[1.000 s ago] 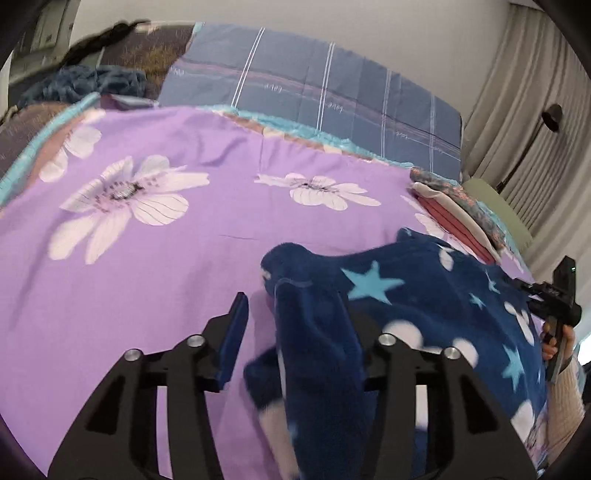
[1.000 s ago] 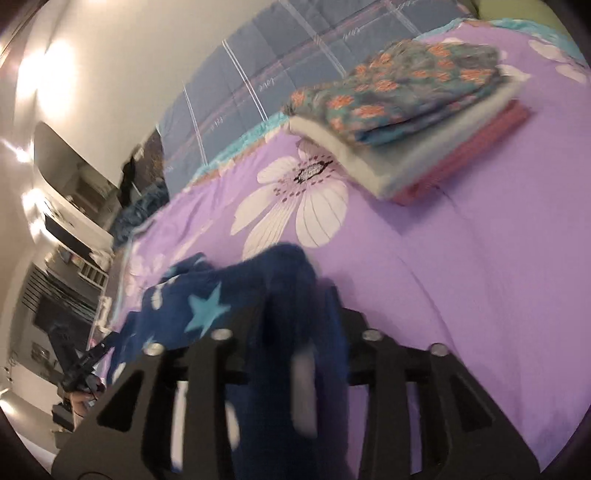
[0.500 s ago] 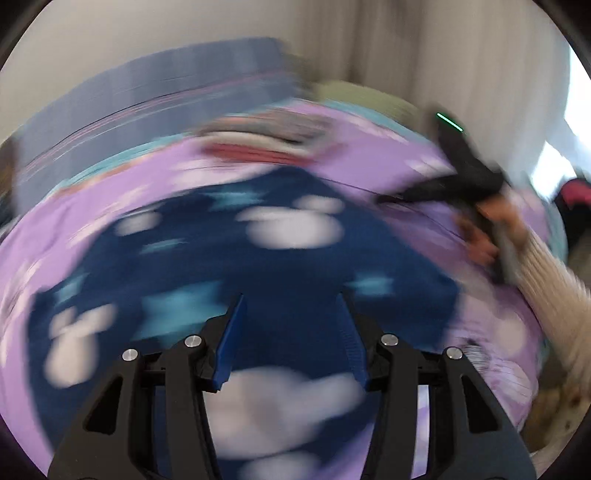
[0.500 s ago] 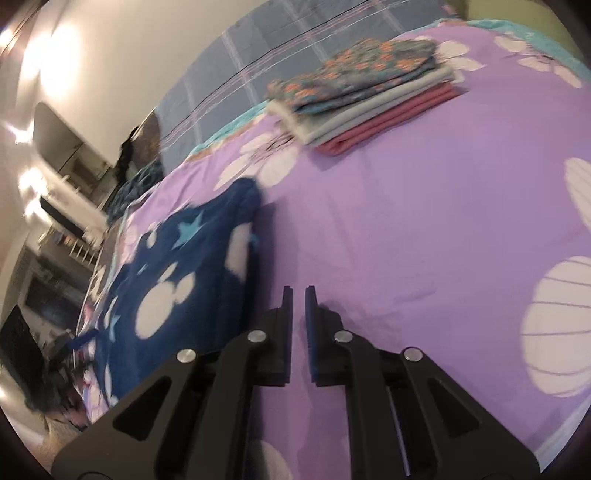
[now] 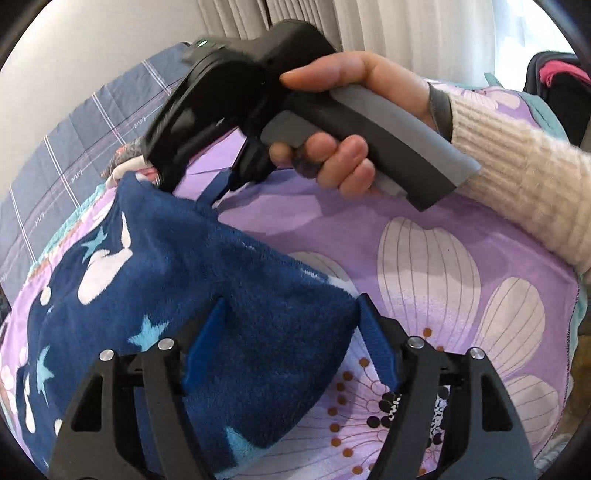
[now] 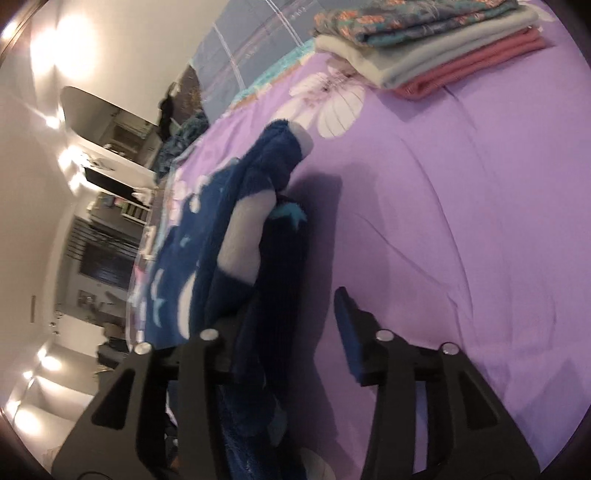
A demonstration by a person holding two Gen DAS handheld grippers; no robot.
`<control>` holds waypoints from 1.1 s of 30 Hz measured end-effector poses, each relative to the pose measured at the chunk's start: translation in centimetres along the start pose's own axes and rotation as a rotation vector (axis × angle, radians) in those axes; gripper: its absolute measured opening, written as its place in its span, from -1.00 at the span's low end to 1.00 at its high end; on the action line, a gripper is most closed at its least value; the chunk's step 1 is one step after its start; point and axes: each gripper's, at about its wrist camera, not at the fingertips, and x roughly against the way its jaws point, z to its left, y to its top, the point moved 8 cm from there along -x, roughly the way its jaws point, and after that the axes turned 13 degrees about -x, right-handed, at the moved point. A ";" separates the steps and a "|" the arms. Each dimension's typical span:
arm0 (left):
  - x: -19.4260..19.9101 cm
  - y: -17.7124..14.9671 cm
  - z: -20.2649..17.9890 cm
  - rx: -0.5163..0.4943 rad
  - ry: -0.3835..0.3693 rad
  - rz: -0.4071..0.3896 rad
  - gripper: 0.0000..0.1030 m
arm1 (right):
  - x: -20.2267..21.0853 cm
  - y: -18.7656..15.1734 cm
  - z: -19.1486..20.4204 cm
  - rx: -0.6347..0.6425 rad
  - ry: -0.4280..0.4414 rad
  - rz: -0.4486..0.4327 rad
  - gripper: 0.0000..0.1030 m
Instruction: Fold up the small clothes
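While both tongs spread their opening jaws, the blue star-print garment (image 5: 207, 295) lies on the purple bedspread (image 5: 461, 258) with one corner between the left gripper (image 5: 291, 343) pads and its far corner bunched inside the right gripper (image 6: 291, 325).

Purple floral bedsheet (image 6: 461, 192), grey curtains (image 5: 332, 18)

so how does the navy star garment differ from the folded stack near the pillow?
The navy star garment is loose and rumpled, one edge raised off the purple sheet; the folded stack lies flat and squared. The garment is one fleecy piece in dark blue with white and light-blue shapes; the stack is several layers: floral on top, pale grey, then pink. The garment sits between the jaws of both hand-held grippers; nothing touches the stack. Both rest on the same sheet.
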 end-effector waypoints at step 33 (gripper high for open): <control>0.1 -0.7 -0.8 -0.026 0.008 -0.028 -0.60 | -0.9 2.4 -0.7 -0.035 0.067 -0.104 -0.39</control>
